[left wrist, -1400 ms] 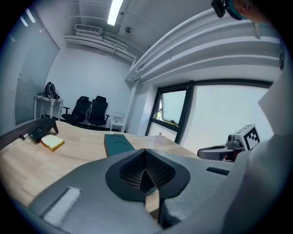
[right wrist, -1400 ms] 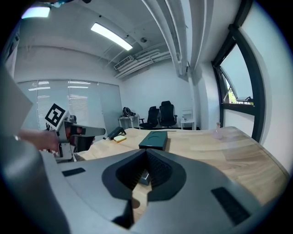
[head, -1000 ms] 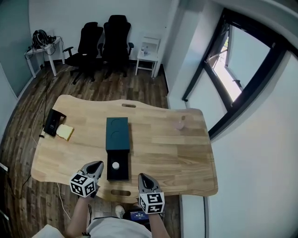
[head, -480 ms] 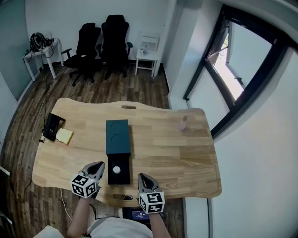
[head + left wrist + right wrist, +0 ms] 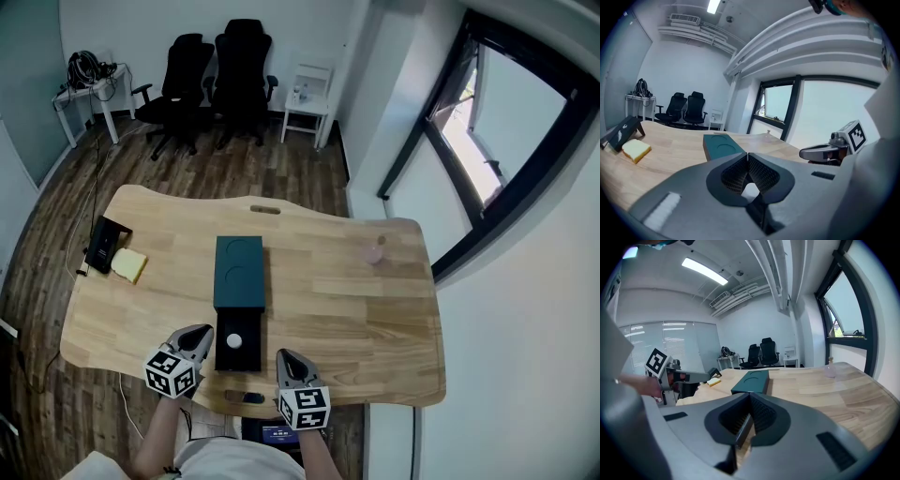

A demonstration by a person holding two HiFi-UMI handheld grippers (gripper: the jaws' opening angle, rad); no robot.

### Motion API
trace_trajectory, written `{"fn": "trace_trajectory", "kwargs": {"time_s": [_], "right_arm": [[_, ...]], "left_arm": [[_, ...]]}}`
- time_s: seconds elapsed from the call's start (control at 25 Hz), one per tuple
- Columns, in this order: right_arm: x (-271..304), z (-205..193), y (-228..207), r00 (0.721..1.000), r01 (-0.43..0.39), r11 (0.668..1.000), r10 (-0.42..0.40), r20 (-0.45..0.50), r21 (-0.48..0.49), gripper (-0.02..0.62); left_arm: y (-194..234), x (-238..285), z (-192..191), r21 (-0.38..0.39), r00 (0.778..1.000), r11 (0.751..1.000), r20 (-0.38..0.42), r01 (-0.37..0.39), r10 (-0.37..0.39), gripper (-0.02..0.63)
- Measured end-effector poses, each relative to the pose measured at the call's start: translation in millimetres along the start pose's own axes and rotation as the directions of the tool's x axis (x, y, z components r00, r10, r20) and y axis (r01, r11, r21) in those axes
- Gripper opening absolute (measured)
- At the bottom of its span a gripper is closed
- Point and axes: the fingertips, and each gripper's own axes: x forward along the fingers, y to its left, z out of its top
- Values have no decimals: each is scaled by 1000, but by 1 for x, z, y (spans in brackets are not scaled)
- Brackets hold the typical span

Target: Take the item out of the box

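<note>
Fingers: left gripper [image 5: 748, 154] pressed together, empty | right gripper [image 5: 750, 393] pressed together, empty

The counter [image 5: 375, 309] now sits slightly lower in your head view. Your left tongs [image 5: 201, 330] and right tongs [image 5: 281, 354] reach marginally farther over it.

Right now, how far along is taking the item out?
Done: the box is open, black tray exposed. In hand: nothing; left gripper and right gripper flank it, both shut, empty. Left: the white item lies in the tray, not yet grasped or lifted out.
</note>
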Motion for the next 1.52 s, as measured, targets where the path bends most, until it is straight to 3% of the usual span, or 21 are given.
{"fn": "trace_trajectory", "kwargs": {"time_s": [0.44, 0.72, 1.04, 1.4, 1.52], "right_arm": [[25, -28, -4, 996, -32, 999, 35, -77, 32, 5], [36, -39, -9, 992, -43, 998, 47, -116, 44, 5], [48, -48, -22, 987, -49, 997, 57, -149, 58, 5], [54, -48, -32, 986, -53, 997, 62, -153, 62, 5], [53, -50, -35, 986, -49, 997, 59, -158, 64, 5]], "left_arm": [[-9, 27, -61, 24, 978, 996, -195, 84, -77, 30], [-18, 45, -90, 68, 948, 990, -302, 126, -100, 137], [-21, 66, -107, 94, 917, 982, -381, 164, -116, 183], [-18, 80, -119, 156, 888, 974, -453, 163, -77, 189], [-16, 81, -121, 162, 888, 976, -457, 147, -58, 187]]}}
